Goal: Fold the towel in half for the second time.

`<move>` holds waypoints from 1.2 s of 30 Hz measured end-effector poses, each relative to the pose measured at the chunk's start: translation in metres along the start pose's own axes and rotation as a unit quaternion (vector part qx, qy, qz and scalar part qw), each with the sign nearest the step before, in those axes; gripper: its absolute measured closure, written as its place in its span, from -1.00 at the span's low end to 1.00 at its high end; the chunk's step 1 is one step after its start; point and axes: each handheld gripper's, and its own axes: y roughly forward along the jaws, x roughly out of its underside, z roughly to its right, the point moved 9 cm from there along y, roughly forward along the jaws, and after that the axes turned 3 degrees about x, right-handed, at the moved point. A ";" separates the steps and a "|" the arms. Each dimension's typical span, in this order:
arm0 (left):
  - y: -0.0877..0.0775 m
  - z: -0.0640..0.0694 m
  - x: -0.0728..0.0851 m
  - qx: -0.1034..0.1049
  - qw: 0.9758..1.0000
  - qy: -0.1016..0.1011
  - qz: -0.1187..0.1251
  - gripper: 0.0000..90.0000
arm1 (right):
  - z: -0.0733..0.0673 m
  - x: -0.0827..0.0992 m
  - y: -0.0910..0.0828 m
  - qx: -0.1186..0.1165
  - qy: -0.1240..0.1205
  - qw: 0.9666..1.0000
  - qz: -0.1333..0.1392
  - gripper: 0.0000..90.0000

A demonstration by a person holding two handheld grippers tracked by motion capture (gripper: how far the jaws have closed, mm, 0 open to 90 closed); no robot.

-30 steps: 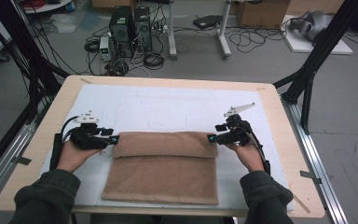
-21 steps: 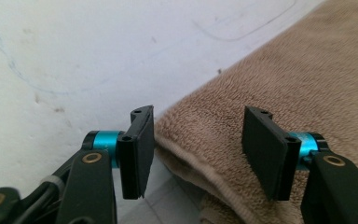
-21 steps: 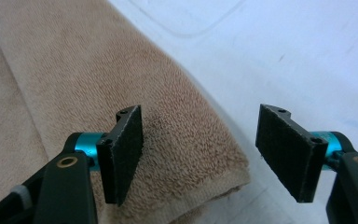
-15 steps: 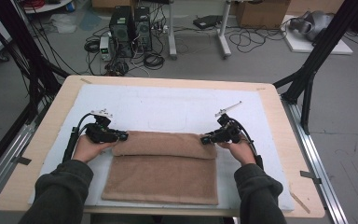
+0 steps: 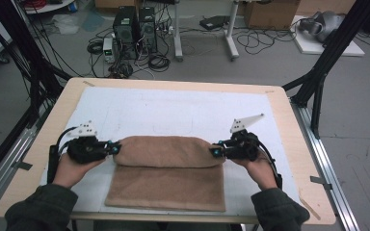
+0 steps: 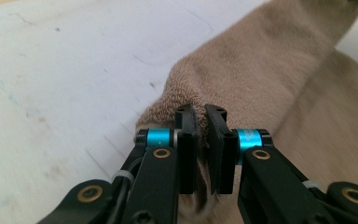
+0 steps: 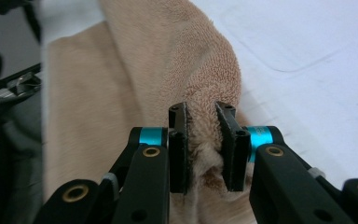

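Observation:
A tan towel (image 5: 166, 166) lies on the white mat, its far edge raised into a rounded fold. My left gripper (image 5: 115, 148) holds the left end of that fold, and my right gripper (image 5: 214, 152) holds the right end. In the left gripper view the jaws (image 6: 200, 119) have just been closing and now pinch the towel (image 6: 261, 70) between the pads. In the right gripper view the jaws (image 7: 204, 116) have also just been closing and squeeze bunched towel (image 7: 168, 56) cloth.
The white mat (image 5: 173, 108) covers most of the wooden table (image 5: 289, 125). Black frame posts (image 5: 327, 53) stand at the far corners. Beyond the table, computer boxes (image 5: 135, 24) and cables sit on the floor.
Both grippers moved inward onto the towel's far corners and their jaws closed on the cloth. The towel's far edge, flat before, now stands up as a rounded fold.

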 end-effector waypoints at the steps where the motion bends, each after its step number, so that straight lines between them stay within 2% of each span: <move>1: -0.004 0.006 0.005 0.006 1.000 0.000 0.002 0.82 | -0.009 0.003 -0.003 -0.009 -0.005 1.000 0.005 0.64; 3: -0.013 0.015 0.017 0.010 1.000 0.004 0.002 0.68 | -0.021 0.010 -0.008 -0.017 -0.011 1.000 0.009 0.51; 5: -0.022 0.020 0.022 0.014 1.000 0.002 0.008 0.55 | -0.029 0.016 -0.013 -0.023 -0.014 1.000 0.016 0.39; 8: -0.032 0.022 0.018 0.014 1.000 0.007 0.015 0.40 | -0.030 0.015 -0.022 -0.016 -0.012 0.999 0.028 0.36; 10: -0.033 0.021 0.014 0.009 1.000 0.011 0.015 0.38 | -0.027 0.013 -0.024 -0.008 -0.012 0.999 0.030 0.34; 13: -0.023 0.016 0.013 0.005 1.000 0.012 0.008 0.36 | -0.025 0.015 -0.016 -0.011 -0.008 1.000 0.017 0.32; 17: -0.002 0.006 0.015 0.001 1.000 -0.001 -0.002 0.37 | -0.019 0.024 0.006 -0.012 0.000 1.000 -0.002 0.31; 21: 0.013 -0.002 0.016 0.001 1.000 -0.009 -0.010 0.45 | -0.017 0.034 0.024 -0.021 0.010 1.000 -0.019 0.32; 26: 0.016 -0.019 0.008 -0.024 0.999 -0.023 0.007 0.52 | -0.017 0.037 0.033 -0.019 0.004 0.999 -0.030 0.36; 29: 0.023 -0.027 0.010 -0.028 0.999 -0.033 -0.006 0.58 | -0.019 0.038 0.036 -0.021 0.004 0.999 -0.035 0.37; 31: 0.028 -0.024 0.015 -0.015 0.999 -0.028 -0.029 0.61 | -0.018 0.037 0.035 -0.019 0.002 0.999 -0.031 0.37; 33: 0.031 -0.016 0.019 -0.002 0.999 -0.013 -0.045 0.65 | -0.018 0.038 0.034 -0.018 0.004 0.999 -0.031 0.37; 36: 0.027 -0.002 0.022 0.016 0.999 0.000 -0.050 0.65 | -0.024 0.038 0.033 -0.029 0.000 0.999 -0.028 0.38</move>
